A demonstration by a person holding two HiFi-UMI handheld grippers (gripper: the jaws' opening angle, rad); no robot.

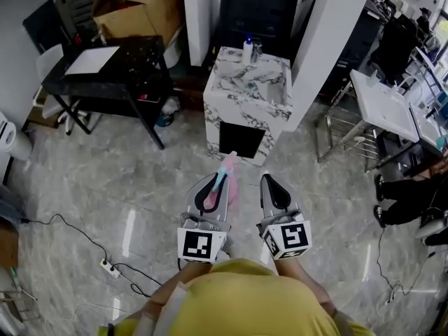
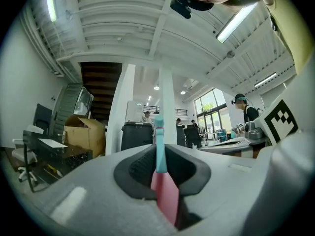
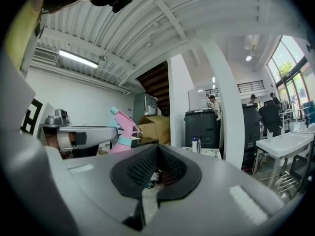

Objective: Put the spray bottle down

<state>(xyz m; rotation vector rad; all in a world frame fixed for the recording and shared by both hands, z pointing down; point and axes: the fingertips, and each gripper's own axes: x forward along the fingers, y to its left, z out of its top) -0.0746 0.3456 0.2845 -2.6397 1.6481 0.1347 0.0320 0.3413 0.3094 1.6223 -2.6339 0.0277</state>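
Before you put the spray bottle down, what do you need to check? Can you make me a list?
1. Left gripper has the spray bottle firmly between its jaws: ok.
2. Right gripper is empty and out of the way: ok, jaws together on nothing.
3. The counter has bare room on top: ok, only a small bottle and something beside it at the back.
4. The counter is close enough: probably not ok, there is open floor in between.
5. The spray bottle is upright: cannot tell.
6. The cable is off the path: ok, it lies far to the left.
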